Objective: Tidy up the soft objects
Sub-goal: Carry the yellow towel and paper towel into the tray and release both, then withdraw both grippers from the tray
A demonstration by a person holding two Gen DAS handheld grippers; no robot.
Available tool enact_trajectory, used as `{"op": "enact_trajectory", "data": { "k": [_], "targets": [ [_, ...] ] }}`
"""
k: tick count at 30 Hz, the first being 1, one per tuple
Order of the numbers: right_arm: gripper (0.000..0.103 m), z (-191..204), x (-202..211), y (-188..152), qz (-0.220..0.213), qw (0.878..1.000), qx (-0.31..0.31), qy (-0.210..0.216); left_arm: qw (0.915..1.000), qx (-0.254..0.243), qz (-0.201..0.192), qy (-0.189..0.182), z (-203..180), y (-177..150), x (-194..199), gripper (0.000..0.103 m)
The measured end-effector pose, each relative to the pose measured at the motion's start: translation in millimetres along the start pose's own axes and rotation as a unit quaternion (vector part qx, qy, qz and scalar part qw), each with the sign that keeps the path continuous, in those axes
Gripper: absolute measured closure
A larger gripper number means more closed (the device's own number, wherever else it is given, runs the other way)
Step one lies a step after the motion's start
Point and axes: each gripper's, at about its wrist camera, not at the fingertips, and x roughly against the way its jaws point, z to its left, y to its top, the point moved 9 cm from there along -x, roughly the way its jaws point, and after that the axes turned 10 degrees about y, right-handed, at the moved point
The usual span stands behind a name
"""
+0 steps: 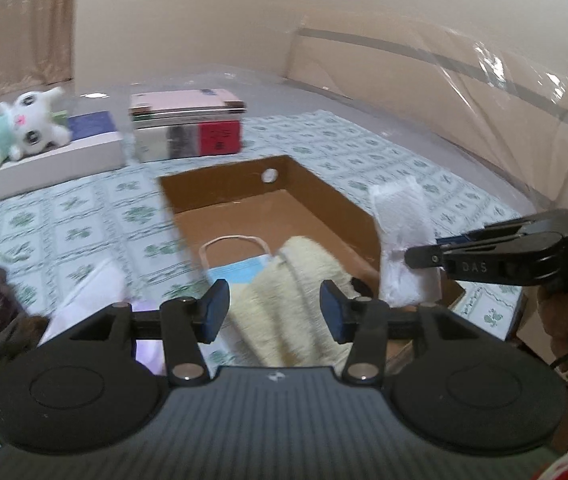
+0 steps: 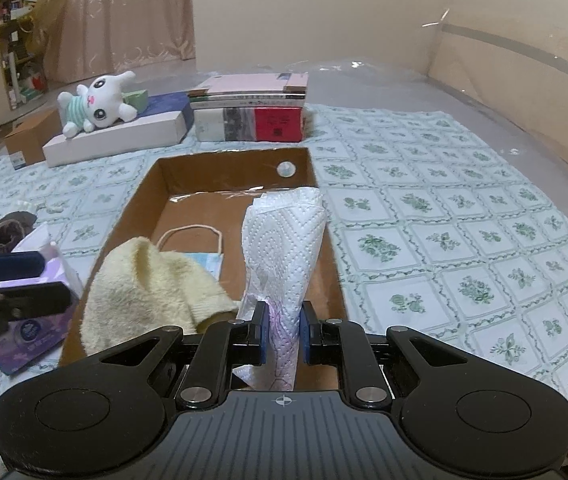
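Left gripper (image 1: 271,308): at the lower centre of its frame, its jaws are standing apart with the yellow towel (image 2: 143,284) lying between them, released and draping over the near wall of the cardboard box (image 2: 131,216).
Right gripper (image 2: 282,334): its jaws are clenching a folded white paper towel (image 2: 284,240), which is standing upright over the box's right half.
Step in hand: judged as lowering the paper towel into the box; it is best eased down beside the towel before letting go.
Already inside: a blue face mask (image 2: 207,262) is lying on the box floor.
Left of frame: a purple tissue pack (image 2: 39,320) is waiting on the bed sheet (image 2: 444,240).
Far: a plush toy (image 2: 97,104) is lying on a white box (image 2: 123,136).
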Motion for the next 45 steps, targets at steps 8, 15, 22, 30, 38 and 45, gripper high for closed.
{"op": "enact_trajectory", "data": {
  "k": [8, 15, 22, 30, 38, 45],
  "targets": [
    [0.087, 3, -1, -4, 0.008, 1.000, -0.007, 0.007, 0.9989, 0.038, 0.001, 0.027, 29, -13, 30, 0.058],
    [0.033, 4, 2, -6, 0.002, 1.000, -0.014, 0.010, 0.9986, 0.039, 0.006, 0.035, 35, -25, 42, 0.058],
    [0.033, 9, 20, -10, -0.016, 0.999, -0.034, 0.001, 0.9978, 0.043, 0.010, 0.049, 47, -39, 57, 0.057],
    [0.033, 44, 48, -27, -0.036, 0.998, -0.052, 0.006, 0.9966, 0.055, 0.005, 0.062, 65, -50, 84, 0.055],
    [0.033, 103, 66, -43, -0.046, 0.997, -0.053, 0.031, 0.9945, 0.057, 0.007, 0.088, 91, -67, 119, 0.053],
    [0.033, 162, 69, -59, -0.039, 0.996, -0.048, 0.070, 0.9897, 0.067, -0.002, 0.126, 127, -82, 155, 0.051]
  ]
}}
